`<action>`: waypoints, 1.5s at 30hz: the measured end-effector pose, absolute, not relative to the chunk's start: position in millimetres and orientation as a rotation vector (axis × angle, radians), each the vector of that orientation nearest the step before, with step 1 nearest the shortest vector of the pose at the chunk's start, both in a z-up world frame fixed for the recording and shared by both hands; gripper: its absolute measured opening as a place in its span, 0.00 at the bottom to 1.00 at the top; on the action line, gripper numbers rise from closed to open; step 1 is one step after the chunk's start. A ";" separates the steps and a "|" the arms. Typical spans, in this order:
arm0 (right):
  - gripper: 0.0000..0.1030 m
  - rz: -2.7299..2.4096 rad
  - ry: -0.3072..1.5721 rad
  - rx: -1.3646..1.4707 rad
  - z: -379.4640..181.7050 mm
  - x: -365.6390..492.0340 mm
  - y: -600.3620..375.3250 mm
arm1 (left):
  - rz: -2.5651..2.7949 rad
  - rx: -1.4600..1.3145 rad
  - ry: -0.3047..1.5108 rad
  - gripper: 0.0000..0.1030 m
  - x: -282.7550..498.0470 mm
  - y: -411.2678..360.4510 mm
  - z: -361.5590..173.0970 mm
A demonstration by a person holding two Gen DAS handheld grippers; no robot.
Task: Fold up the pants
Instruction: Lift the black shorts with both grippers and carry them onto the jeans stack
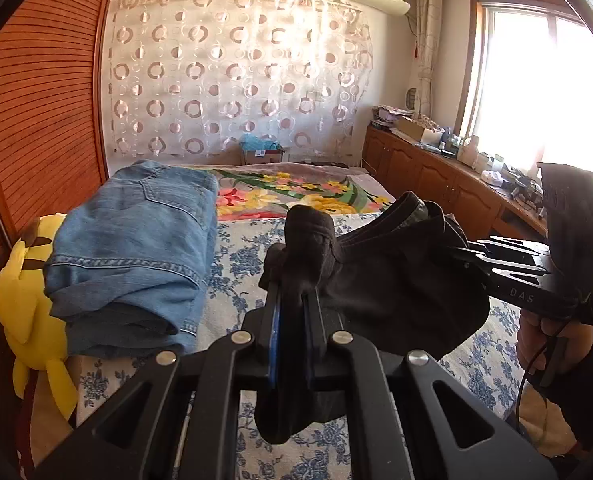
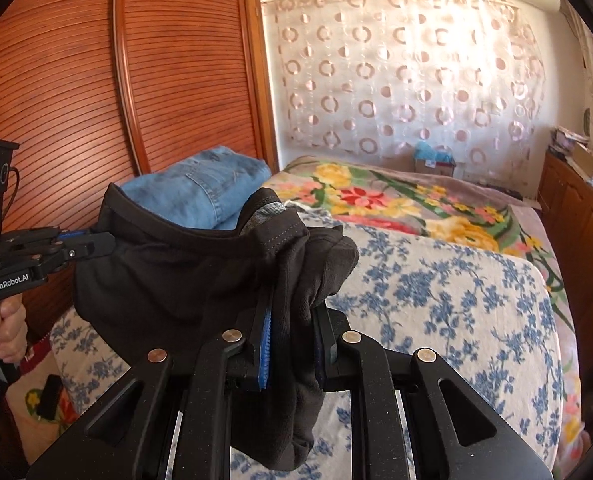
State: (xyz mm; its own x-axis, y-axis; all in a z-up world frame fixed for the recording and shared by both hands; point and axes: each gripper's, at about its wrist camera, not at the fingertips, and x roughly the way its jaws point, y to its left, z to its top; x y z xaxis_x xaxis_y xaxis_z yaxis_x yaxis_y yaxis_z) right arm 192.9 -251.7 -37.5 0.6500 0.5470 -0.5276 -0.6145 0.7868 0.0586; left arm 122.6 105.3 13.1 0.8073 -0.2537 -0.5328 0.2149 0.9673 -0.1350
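Dark brown pants point(image 1: 396, 280) hang bunched in the air above the bed, stretched between both grippers. In the left wrist view, my left gripper point(image 1: 295, 296) is shut on one gathered end of the fabric, which covers its fingertips. My right gripper point(image 1: 462, 250) comes in from the right and grips the other end at the waistband. In the right wrist view, the right gripper point(image 2: 292, 304) is shut on a thick fold of the pants point(image 2: 168, 272). At the left of that view, the left gripper point(image 2: 104, 244) pinches the far edge.
Folded blue jeans point(image 1: 136, 248) lie on the bed's left side beside a yellow plush toy point(image 1: 28, 300) and a slatted wooden wardrobe point(image 1: 44, 100). A blue-flowered sheet point(image 2: 456, 300) and a floral blanket point(image 2: 376, 196) cover the bed. A wooden cabinet point(image 1: 436, 184) runs along the right wall.
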 end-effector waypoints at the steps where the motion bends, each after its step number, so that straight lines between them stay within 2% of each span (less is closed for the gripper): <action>1: 0.13 0.666 0.555 -0.127 -36.6 193.8 -249.2 | -0.246 -0.071 0.578 0.06 123.3 107.5 13.0; 21: 0.13 0.826 0.522 -0.129 -8.4 282.6 -147.7 | -0.100 -0.130 0.525 0.06 163.1 185.7 30.5; 31: 0.13 0.838 0.522 -0.265 -5.5 340.5 -93.2 | -0.060 -0.170 0.536 0.06 194.1 207.1 22.5; 45: 0.14 0.923 0.548 -0.386 -15.8 378.7 -14.4 | -0.035 -0.197 0.540 0.06 190.8 222.5 21.1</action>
State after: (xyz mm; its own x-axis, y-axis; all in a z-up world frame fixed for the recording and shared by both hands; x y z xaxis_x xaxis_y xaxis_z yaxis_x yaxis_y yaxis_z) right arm 378.7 -14.4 -15.8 0.4836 0.6404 -0.5967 -0.8303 0.5514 -0.0811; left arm 190.8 222.5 21.1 0.8578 -0.0847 -0.5070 -0.0189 0.9805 -0.1958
